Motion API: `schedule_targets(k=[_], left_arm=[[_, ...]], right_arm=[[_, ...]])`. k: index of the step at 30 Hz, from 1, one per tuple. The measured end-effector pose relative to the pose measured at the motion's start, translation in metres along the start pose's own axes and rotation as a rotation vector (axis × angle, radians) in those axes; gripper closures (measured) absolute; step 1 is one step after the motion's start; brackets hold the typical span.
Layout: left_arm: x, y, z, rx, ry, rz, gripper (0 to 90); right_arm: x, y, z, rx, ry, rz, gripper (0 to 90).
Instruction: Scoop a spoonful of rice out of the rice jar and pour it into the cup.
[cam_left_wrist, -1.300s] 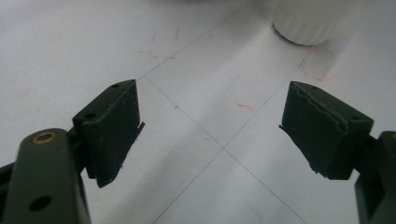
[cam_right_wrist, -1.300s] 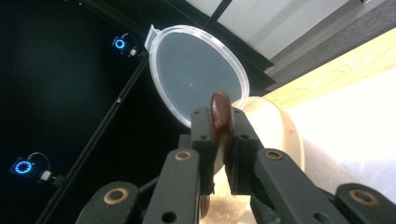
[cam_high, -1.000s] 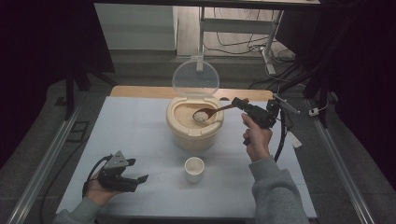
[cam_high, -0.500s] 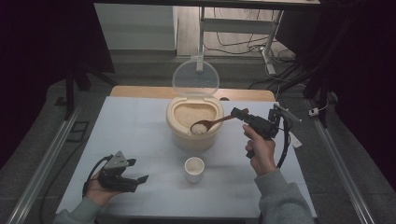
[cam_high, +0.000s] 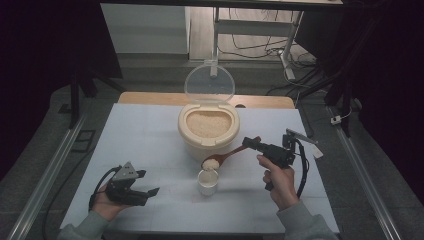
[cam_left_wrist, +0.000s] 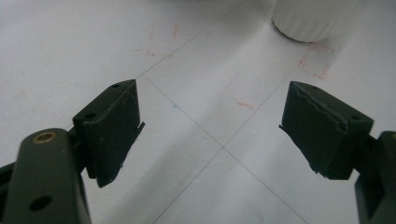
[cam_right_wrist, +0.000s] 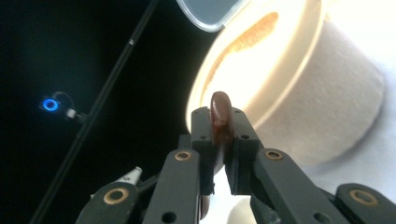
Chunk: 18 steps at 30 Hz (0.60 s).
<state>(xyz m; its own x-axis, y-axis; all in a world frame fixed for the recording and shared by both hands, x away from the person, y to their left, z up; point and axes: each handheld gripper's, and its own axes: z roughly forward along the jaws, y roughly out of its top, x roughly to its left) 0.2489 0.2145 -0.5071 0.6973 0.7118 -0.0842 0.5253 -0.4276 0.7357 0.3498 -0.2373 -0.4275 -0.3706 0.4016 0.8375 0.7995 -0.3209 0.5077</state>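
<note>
A: Start at the right gripper (cam_right_wrist: 219, 140). What are its jaws doing?

B: They are clamped on the handle of a brown spoon (cam_right_wrist: 218, 114), which stands up between the pads at the middle of the right gripper view. In the high view the right gripper (cam_high: 250, 144) sits right of centre, and the spoon (cam_high: 225, 157) slants down to the left from it.

A: And the bowl of the spoon?

B: It carries rice and hangs directly over the small white cup (cam_high: 208, 183), low in the middle of the frame. Whether it touches the rim I cannot tell.

A: What lies beyond that?

B: The rice tub (cam_high: 208, 131), just above the cup at centre, with its clear lid (cam_high: 209, 83) standing open behind it. In the right gripper view the tub (cam_right_wrist: 299, 93) takes up the upper right.

A: The left gripper?

B: The left gripper (cam_left_wrist: 212, 133) has its jaws wide apart with nothing between them, over the white table (cam_left_wrist: 201, 51). The cup's base (cam_left_wrist: 308, 21) shows at the top right there. In the high view the left gripper (cam_high: 147, 192) rests at the lower left, well apart from the cup.
</note>
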Motion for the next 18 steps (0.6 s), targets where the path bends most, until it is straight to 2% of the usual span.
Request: schedule_targets(k=[8,18], left_arm=[[0.000,0.000,0.001,0.002,-0.001,-0.001,19.1],[0.000,-0.001,0.001,0.008,-0.002,0.006,19.1]], right_arm=[[-0.007,-0.007,0.007,0.028,-0.076,-0.053,82.8],[0.006,-0.008,0.011,0.026,-0.138,-0.196,82.9]])
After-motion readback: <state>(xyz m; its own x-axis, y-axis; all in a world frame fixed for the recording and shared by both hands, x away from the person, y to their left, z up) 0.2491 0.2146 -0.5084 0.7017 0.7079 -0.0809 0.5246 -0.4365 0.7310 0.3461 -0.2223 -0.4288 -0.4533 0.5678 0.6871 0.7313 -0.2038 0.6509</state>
